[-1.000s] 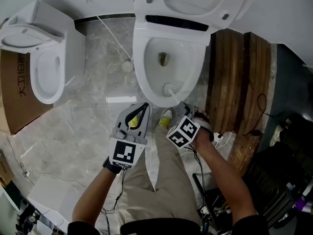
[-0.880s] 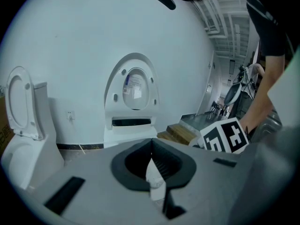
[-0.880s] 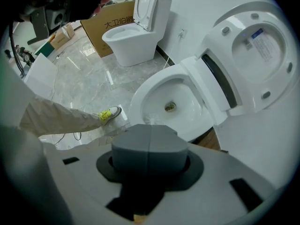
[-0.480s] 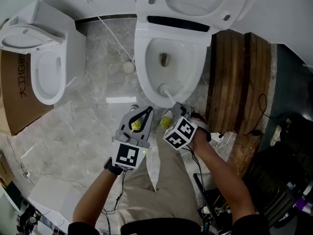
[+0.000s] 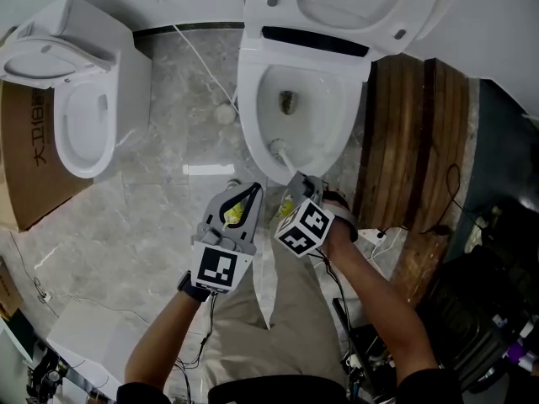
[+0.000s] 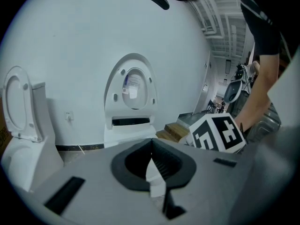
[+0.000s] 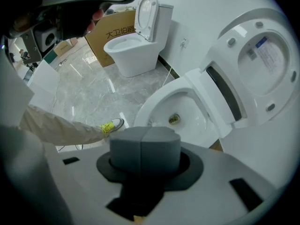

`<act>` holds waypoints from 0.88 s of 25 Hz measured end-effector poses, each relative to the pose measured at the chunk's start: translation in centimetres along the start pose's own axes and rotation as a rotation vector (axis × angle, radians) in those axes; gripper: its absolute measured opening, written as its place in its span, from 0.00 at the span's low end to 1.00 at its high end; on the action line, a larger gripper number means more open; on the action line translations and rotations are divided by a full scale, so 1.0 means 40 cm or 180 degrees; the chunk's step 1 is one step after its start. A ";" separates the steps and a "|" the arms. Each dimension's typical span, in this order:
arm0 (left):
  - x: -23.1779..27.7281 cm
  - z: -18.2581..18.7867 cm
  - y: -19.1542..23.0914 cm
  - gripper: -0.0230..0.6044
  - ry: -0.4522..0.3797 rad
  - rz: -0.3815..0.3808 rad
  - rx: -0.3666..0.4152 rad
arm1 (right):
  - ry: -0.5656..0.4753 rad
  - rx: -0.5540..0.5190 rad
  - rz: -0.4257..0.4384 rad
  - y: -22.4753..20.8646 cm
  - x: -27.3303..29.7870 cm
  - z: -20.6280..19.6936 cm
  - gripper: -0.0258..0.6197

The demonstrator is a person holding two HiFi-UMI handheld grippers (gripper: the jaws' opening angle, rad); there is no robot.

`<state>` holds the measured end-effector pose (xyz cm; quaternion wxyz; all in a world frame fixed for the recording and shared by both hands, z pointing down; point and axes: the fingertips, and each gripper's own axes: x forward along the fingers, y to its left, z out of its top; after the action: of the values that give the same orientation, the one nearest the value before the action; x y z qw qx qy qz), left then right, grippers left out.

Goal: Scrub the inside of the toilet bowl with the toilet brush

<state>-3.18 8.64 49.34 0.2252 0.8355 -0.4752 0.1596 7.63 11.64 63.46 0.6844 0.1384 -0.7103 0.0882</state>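
A white toilet (image 5: 253, 99) stands at the top centre with its lid up, its bowl (image 7: 180, 109) open below me. The white toilet brush (image 5: 277, 147) has its head low on the bowl's near inner wall, left of centre. Its handle slants down into my right gripper (image 5: 296, 178), which is shut on it just outside the front rim. In the right gripper view the grey pads (image 7: 144, 146) sit pressed together and hide the brush. My left gripper (image 5: 250, 188) hovers beside it over the floor, jaws shut at the tips with nothing held (image 6: 151, 146).
A second toilet (image 5: 80, 116) stands at the left beside a cardboard box (image 5: 25, 158). A wooden step (image 5: 413, 141) lies right of the bowl, with cables and dark gear beyond. A white hose (image 5: 198, 57) crosses the marble floor. The person's yellow-laced shoe (image 5: 286, 204) rests under the grippers.
The brush head has slid left along the bowl's near wall, and my right gripper shifted left with it. The left gripper rose a little toward the bowl.
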 end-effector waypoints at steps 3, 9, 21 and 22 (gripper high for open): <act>-0.003 0.007 0.012 0.05 -0.0054 0.0009 0.0056 | -0.0013 -0.0021 -0.0001 -0.010 0.006 0.020 0.27; -0.001 0.012 0.027 0.05 -0.0078 -0.0005 0.0047 | -0.0072 0.0035 -0.0026 -0.043 0.023 0.072 0.27; -0.004 0.020 0.117 0.05 -0.0110 0.0116 0.0091 | -0.0102 0.0168 -0.0169 -0.137 0.100 0.151 0.27; -0.004 0.018 0.123 0.05 -0.0112 0.0129 0.0074 | -0.0102 0.0158 -0.0180 -0.144 0.103 0.156 0.27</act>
<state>-7.47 6.19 49.77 0.2038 0.8309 -0.4941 0.1548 3.46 3.90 66.89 0.6715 0.1767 -0.7146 0.0841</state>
